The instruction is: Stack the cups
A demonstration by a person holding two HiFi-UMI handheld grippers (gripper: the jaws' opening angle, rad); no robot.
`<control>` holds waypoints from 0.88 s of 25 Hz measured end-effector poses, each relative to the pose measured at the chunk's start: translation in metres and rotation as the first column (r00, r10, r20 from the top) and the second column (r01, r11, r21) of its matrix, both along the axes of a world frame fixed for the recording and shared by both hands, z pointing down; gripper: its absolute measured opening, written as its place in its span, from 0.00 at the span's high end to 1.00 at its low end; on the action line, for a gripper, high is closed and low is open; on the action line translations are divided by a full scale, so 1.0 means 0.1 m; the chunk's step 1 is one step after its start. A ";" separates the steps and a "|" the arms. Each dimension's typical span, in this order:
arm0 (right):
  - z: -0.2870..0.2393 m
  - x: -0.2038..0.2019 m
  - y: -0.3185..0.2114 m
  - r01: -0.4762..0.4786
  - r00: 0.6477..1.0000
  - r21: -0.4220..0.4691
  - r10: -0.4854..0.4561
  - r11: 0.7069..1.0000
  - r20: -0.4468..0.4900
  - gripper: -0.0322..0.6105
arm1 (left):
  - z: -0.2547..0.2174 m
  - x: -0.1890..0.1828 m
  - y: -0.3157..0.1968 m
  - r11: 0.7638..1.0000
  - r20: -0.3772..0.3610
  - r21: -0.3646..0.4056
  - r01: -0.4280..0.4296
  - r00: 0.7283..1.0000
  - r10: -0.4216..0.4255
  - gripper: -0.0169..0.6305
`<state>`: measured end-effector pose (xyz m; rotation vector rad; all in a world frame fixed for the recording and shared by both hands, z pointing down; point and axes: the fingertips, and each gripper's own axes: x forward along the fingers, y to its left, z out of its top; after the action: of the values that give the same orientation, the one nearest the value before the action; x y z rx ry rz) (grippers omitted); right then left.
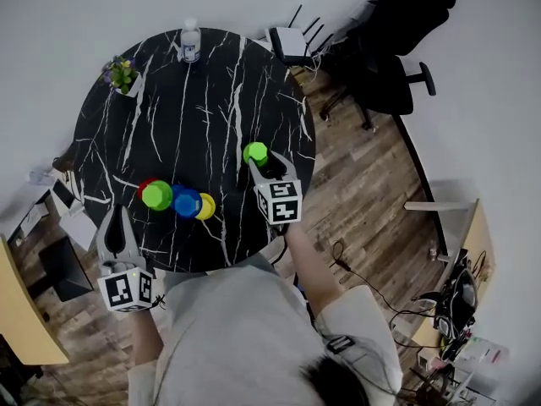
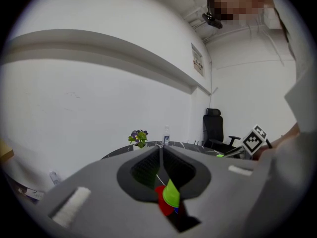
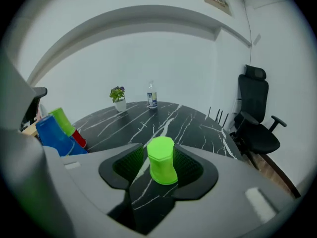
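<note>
An upside-down light green cup (image 1: 255, 153) (image 3: 162, 160) stands on the black marble table (image 1: 194, 117) near its right edge. My right gripper (image 1: 269, 166) (image 3: 159, 158) has its pads against both sides of it. A cluster of cups lies at the table's front: red (image 1: 144, 186), green (image 1: 157, 195), blue (image 1: 187, 202) and yellow (image 1: 206, 206). The right gripper view shows the blue cup (image 3: 53, 135) at far left. My left gripper (image 1: 117, 224) (image 2: 161, 148) is shut and empty, at the table's front left edge, short of the cluster. Past its jaws show the red (image 2: 162, 202) and green (image 2: 172, 194) cups.
A small potted plant (image 1: 121, 73) and a clear bottle (image 1: 190, 41) stand at the table's far rim. A white router (image 1: 292, 45) and a black office chair (image 1: 397, 49) are behind the table on the right. Wooden floor surrounds it.
</note>
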<state>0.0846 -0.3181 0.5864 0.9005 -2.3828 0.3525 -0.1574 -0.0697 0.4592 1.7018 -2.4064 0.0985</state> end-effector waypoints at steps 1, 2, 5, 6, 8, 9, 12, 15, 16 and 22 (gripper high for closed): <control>-0.11 -0.02 0.05 -0.001 1.000 0.016 0.001 1.000 0.022 0.66 | -0.02 -0.01 -0.02 1.000 0.009 0.005 -0.012 1.000 0.012 0.88; -0.23 -0.04 0.10 -0.009 0.999 0.035 0.008 0.999 0.044 0.71 | -0.03 -0.02 -0.04 1.000 0.017 0.010 -0.029 0.999 0.029 0.88; -0.46 -0.06 0.17 -0.078 0.995 0.099 0.071 0.992 0.070 0.85 | -0.08 -0.07 -0.09 0.995 0.026 0.027 -0.099 0.995 0.098 0.88; -0.49 -0.04 0.18 -0.110 0.992 0.111 0.102 0.988 0.070 0.85 | -0.10 -0.09 -0.09 0.992 0.027 0.032 -0.123 0.992 0.122 0.88; -0.44 0.04 0.20 -0.171 0.984 0.096 0.166 0.980 0.066 0.84 | -0.16 -0.12 -0.07 0.985 0.035 0.040 -0.167 0.986 0.165 0.88; -0.38 0.09 0.21 -0.199 0.979 0.073 0.194 0.977 0.065 0.83 | -0.18 -0.15 -0.06 0.982 0.039 0.041 -0.182 0.983 0.181 0.88; -0.13 0.14 0.20 -0.248 0.967 -0.006 0.248 0.969 0.059 0.63 | -0.18 -0.29 -0.01 0.979 0.043 0.030 -0.201 0.979 0.200 0.88; 0.12 0.12 0.16 -0.255 0.966 -0.055 0.256 0.965 0.031 0.56 | -0.16 -0.39 0.05 0.984 0.038 0.016 -0.178 0.983 0.177 0.88; 0.17 0.11 0.12 -0.254 0.967 -0.058 0.256 0.965 0.018 0.55 | -0.16 -0.40 0.06 0.986 0.035 0.015 -0.167 0.985 0.166 0.88; 0.39 0.09 -0.13 -0.255 0.967 -0.066 0.253 0.965 -0.035 0.56 | -0.11 -0.31 0.08 0.992 0.023 -0.006 -0.123 0.992 0.123 0.88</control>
<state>0.0940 -0.3308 0.6256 1.1733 -2.2193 0.5163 -0.1885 -0.0612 0.4483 1.8565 -2.3134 0.1421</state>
